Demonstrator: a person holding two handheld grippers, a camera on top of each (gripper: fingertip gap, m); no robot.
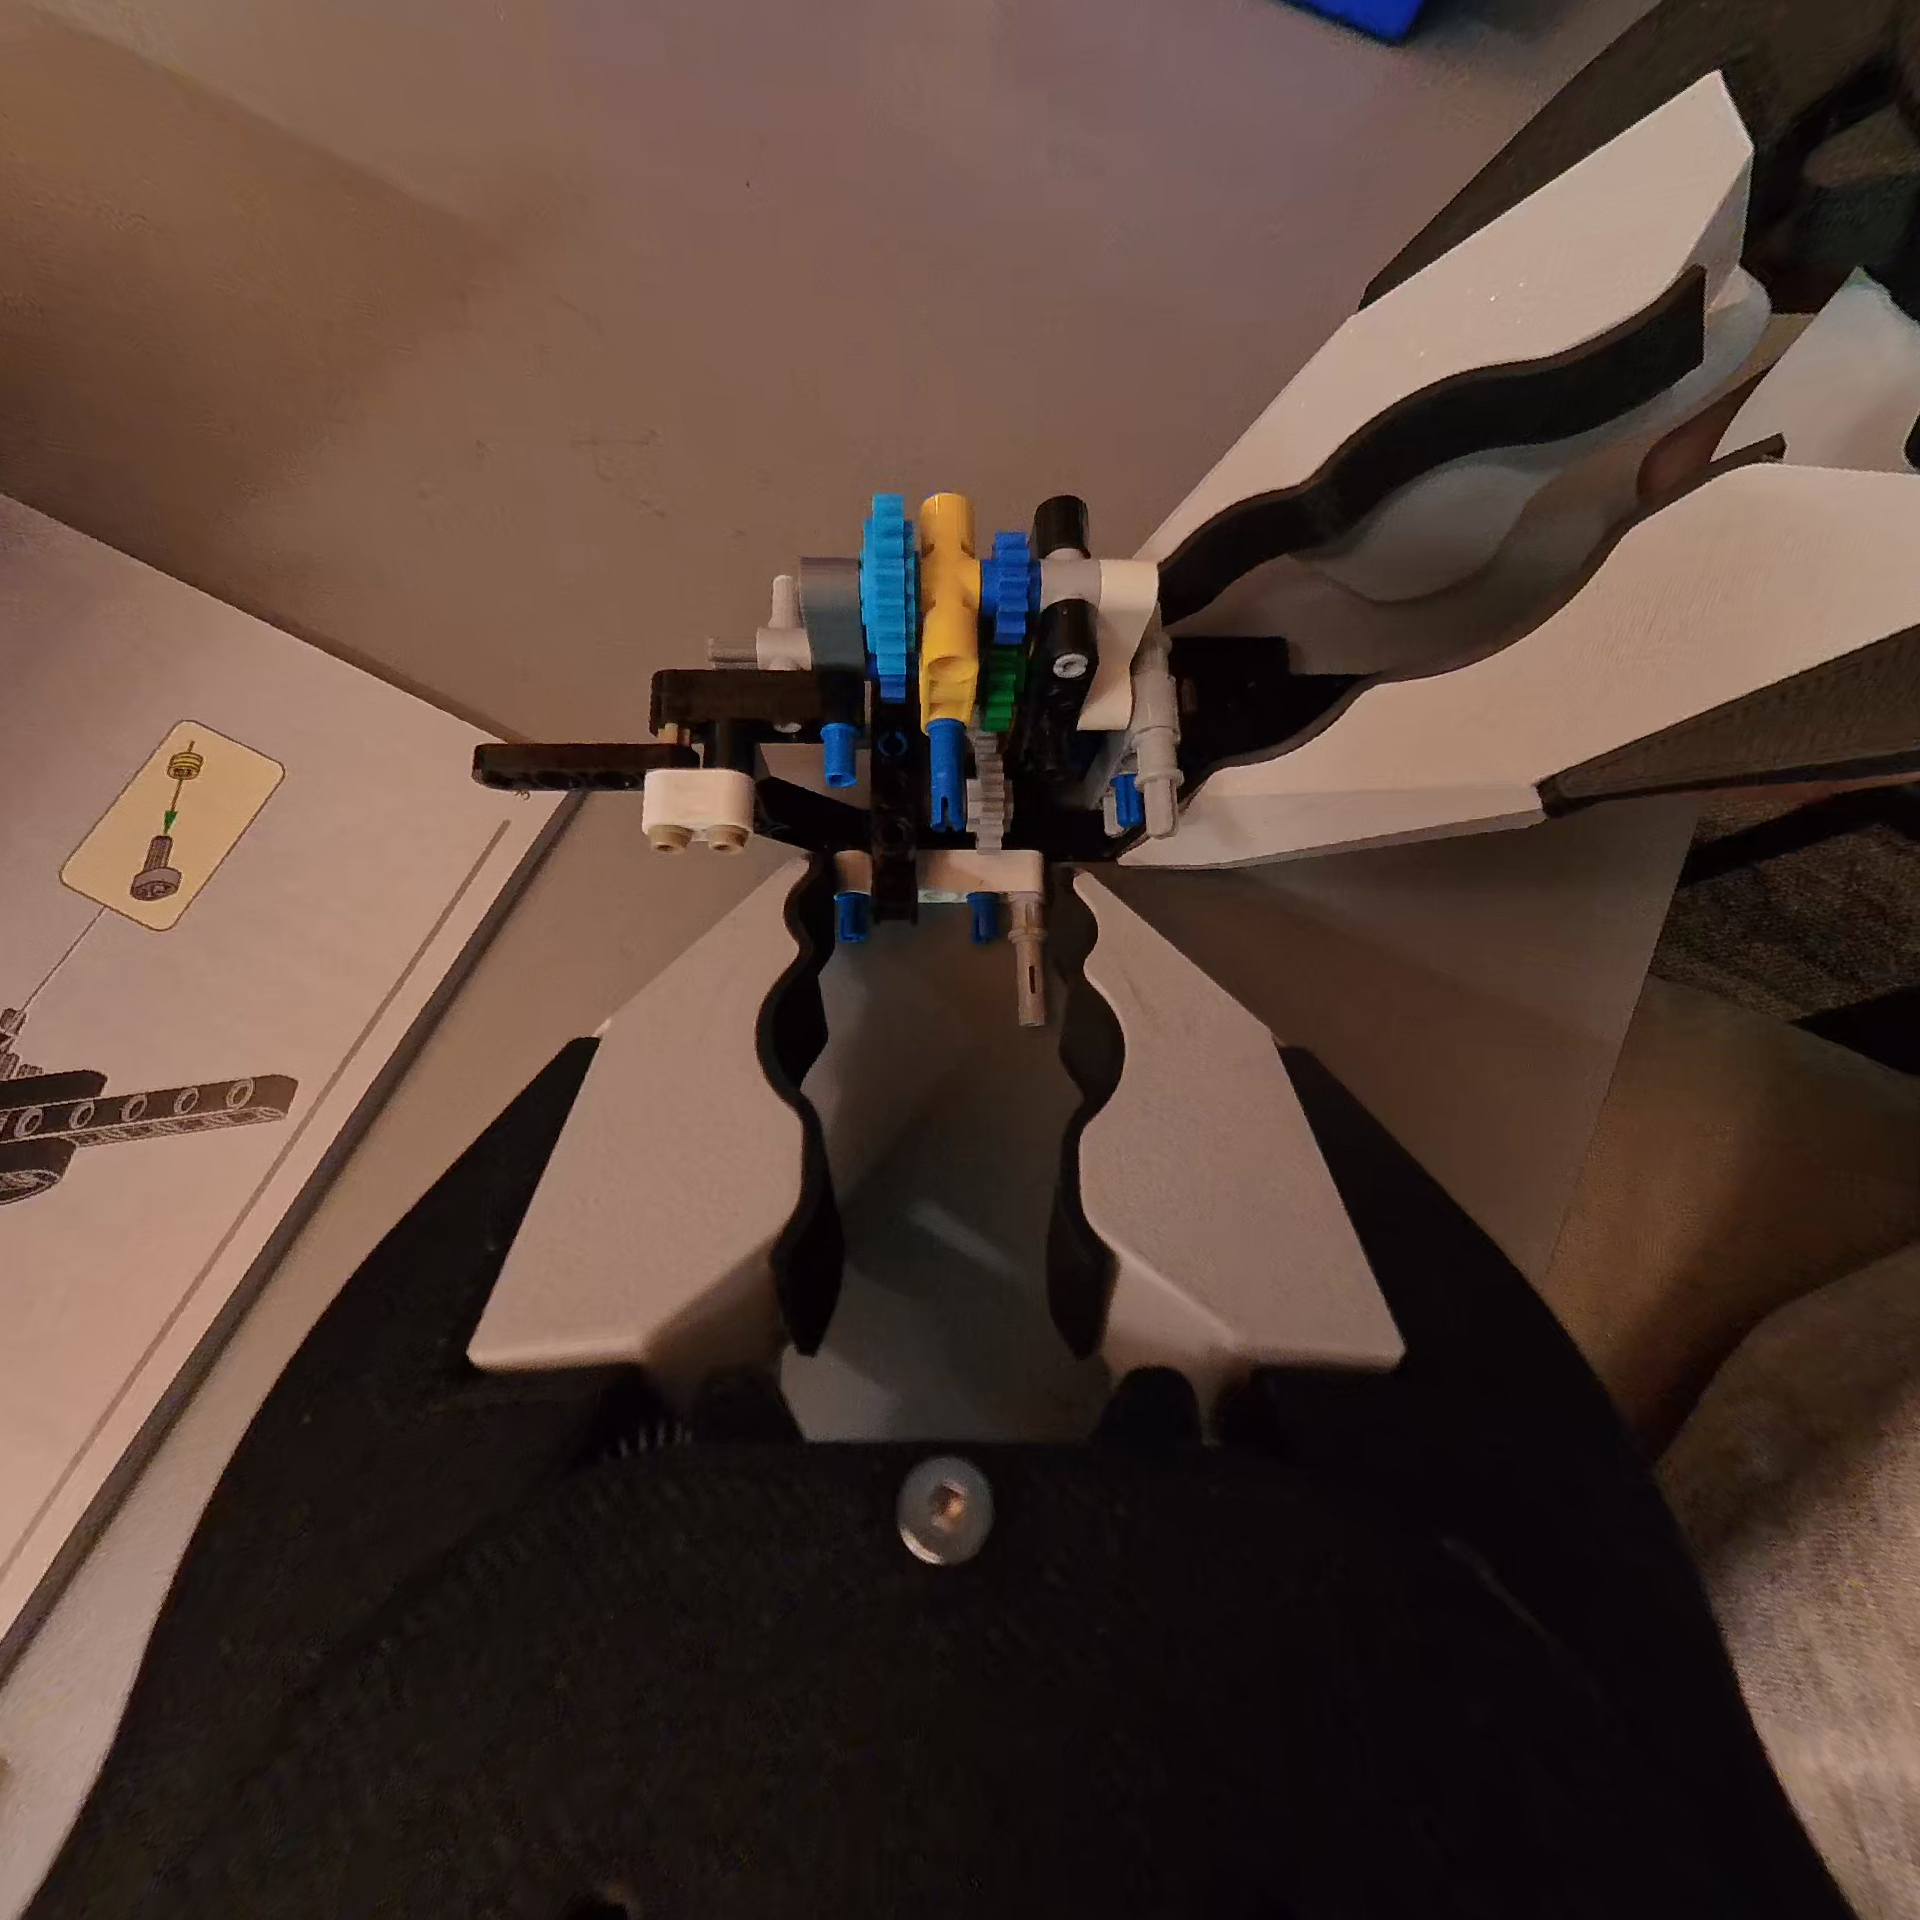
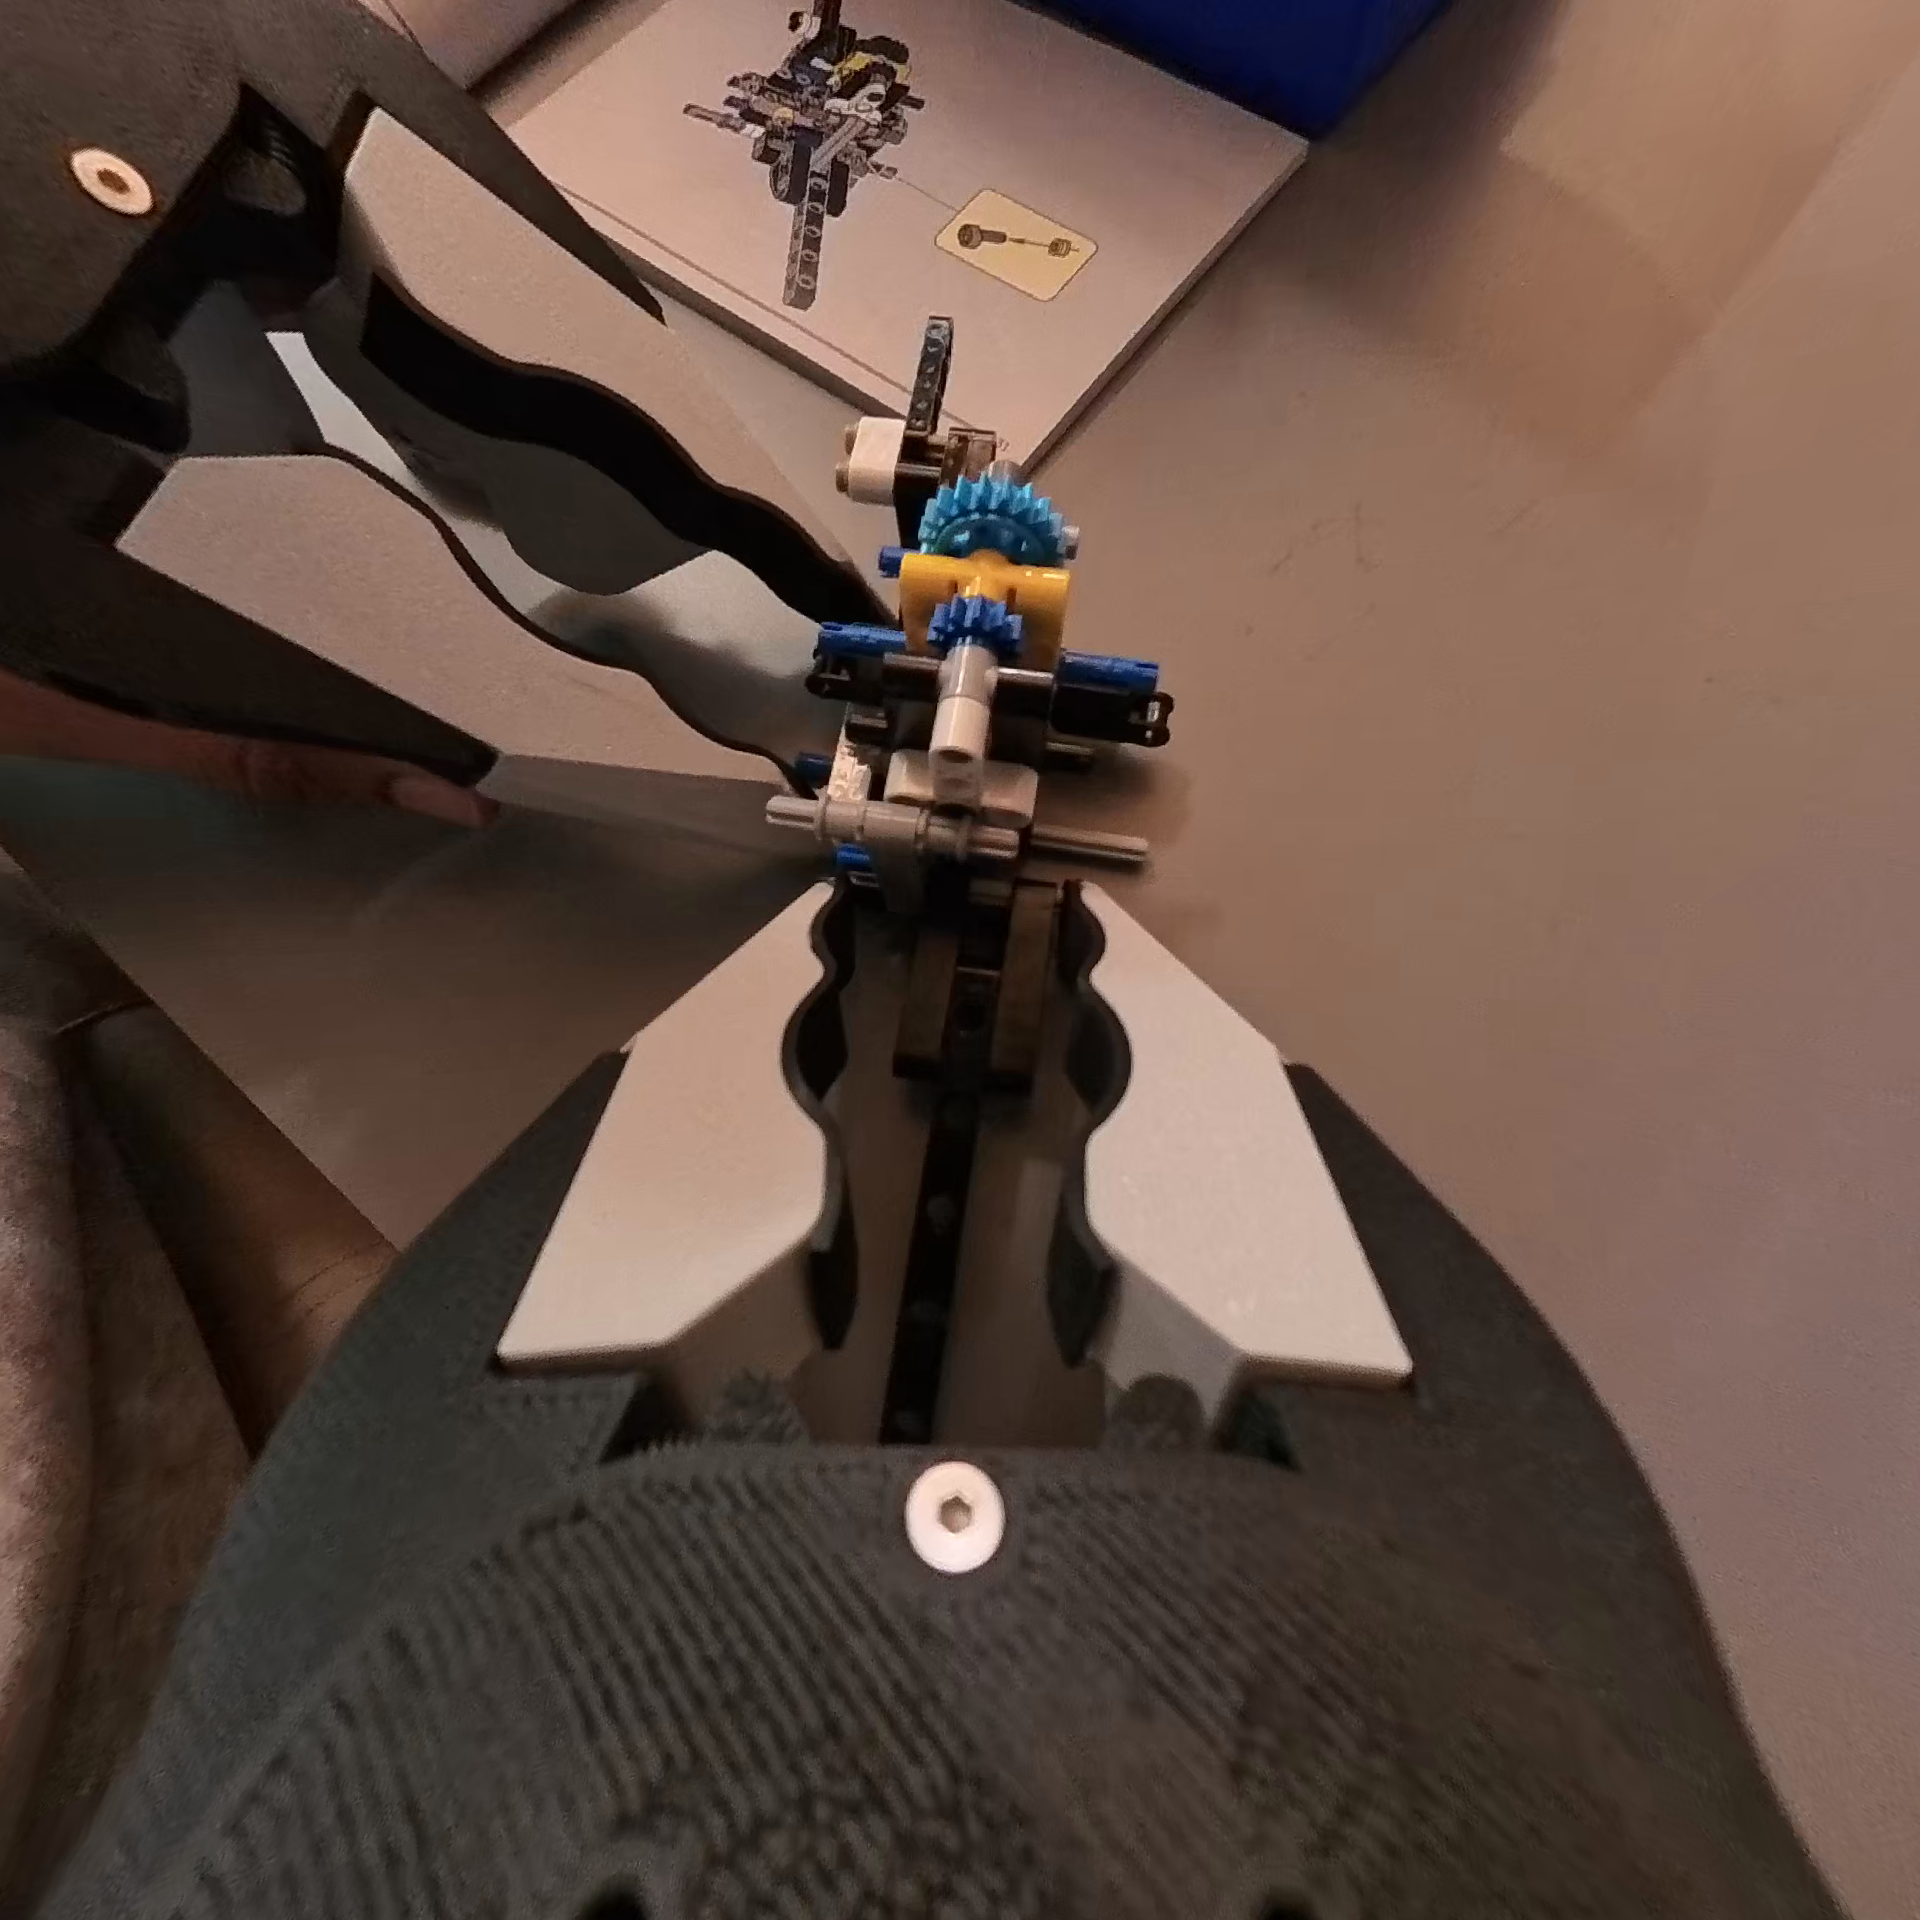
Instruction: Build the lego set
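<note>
A small Lego Technic assembly (image 1: 948, 623) with blue gears, a yellow connector, black beams and white and grey pins is held above the table by both grippers. My left gripper (image 1: 945, 883) is shut on its lower white and black part. My right gripper (image 2: 956, 904) is shut on its long black beam (image 2: 940, 1195), which runs back between the fingers. The assembly (image 2: 982, 587) sticks out forward in the right wrist view. The right gripper (image 1: 1153, 717) enters the left wrist view from the right. The left gripper (image 2: 831, 707) enters the right wrist view from the upper left.
An open instruction booklet (image 1: 260, 935) lies on the brown table (image 1: 520, 364) to the left, and shows beyond the assembly in the right wrist view (image 2: 1039, 343). A blue box (image 2: 1299, 52) stands at the far edge. A person's finger (image 2: 426, 795) rests on the left gripper.
</note>
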